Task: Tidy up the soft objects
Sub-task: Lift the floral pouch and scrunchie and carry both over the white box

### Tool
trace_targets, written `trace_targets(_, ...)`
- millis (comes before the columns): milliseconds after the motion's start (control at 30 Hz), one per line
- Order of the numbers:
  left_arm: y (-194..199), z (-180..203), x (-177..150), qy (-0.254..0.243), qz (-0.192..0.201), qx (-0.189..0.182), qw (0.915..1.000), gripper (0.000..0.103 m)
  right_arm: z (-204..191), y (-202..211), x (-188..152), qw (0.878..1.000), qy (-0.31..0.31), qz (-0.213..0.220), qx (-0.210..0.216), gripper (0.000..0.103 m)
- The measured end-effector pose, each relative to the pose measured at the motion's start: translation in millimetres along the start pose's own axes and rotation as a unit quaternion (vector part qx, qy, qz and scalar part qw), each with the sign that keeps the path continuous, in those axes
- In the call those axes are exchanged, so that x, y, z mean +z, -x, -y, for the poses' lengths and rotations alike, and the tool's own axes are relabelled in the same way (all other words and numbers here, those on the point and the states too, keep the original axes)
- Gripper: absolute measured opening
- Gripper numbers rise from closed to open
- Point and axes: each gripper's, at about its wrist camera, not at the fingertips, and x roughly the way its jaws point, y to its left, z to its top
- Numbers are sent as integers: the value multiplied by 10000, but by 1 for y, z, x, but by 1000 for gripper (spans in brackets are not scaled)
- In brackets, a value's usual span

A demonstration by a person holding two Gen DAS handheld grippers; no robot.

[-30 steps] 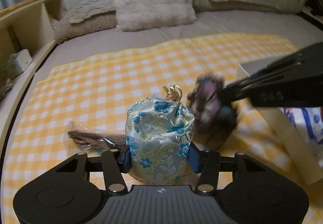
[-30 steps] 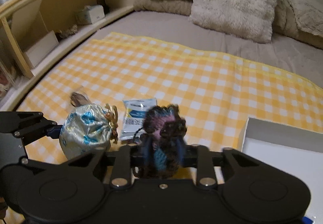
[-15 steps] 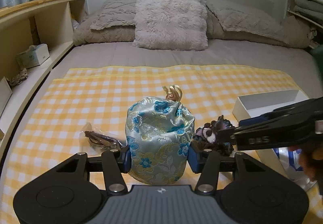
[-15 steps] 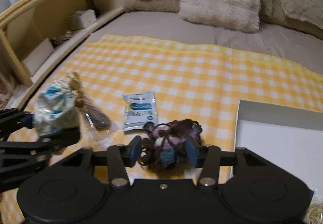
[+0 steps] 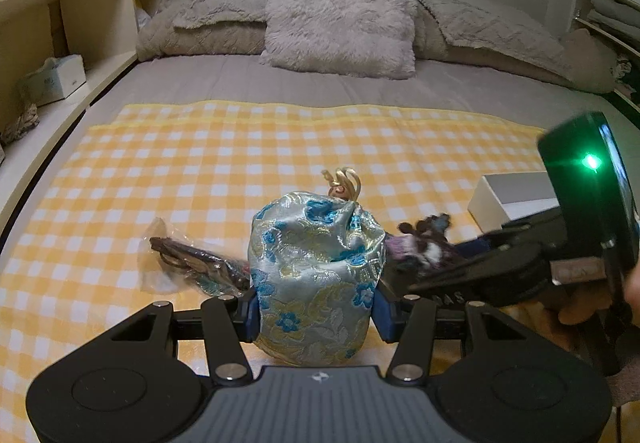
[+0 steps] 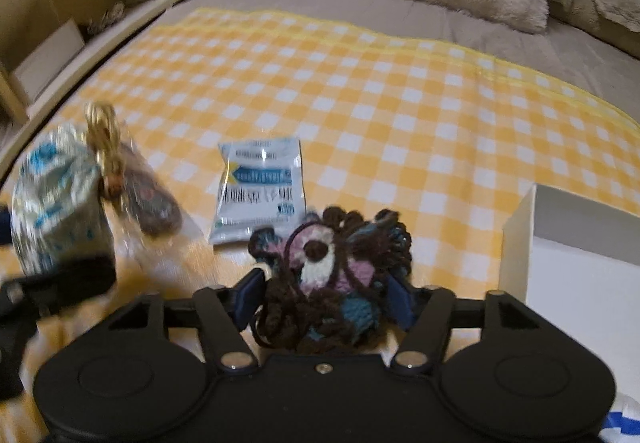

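Bed with yellow checked blanket (image 5: 280,147). Left tool (image 5: 316,309) clenched on floral pouch (image 5: 316,275). Right tool (image 6: 322,299) grips yarn toy (image 6: 332,275) beside white box (image 6: 560,243). Packet (image 6: 260,191) lies on blanket.

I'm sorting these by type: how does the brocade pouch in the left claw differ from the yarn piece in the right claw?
The brocade pouch is smooth, shiny woven fabric; the crocheted yarn piece is fuzzy and loopy. The pouch is pale silver with blue flowers and a gold cord on top; the yarn piece is dark brown with pink, white and teal. The pouch stands upright as a tidy bundle; the yarn piece is an irregular clump. Both are soft and gripped: pouch in the left claw, yarn in the right claw.
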Motion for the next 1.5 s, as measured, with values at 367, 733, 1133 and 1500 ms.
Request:
trace_targets(367,24,-3,2,118,254,181,9994,53,-8,36,-13,9981,556,139,214,44)
trace_targets(733,70,0,6,237,758,334,9963,53,-5,114,-14,9921,295,1178,306,45)
trace_targets(1133,105,29,14,252,1201,163,9923,53,10,178,-35,9836,284,1777,92,45)
trace_targets(1500,96,79,28,239,1373,-271,9899,53,56,222,-58,9767,-45,2126,-282,46)
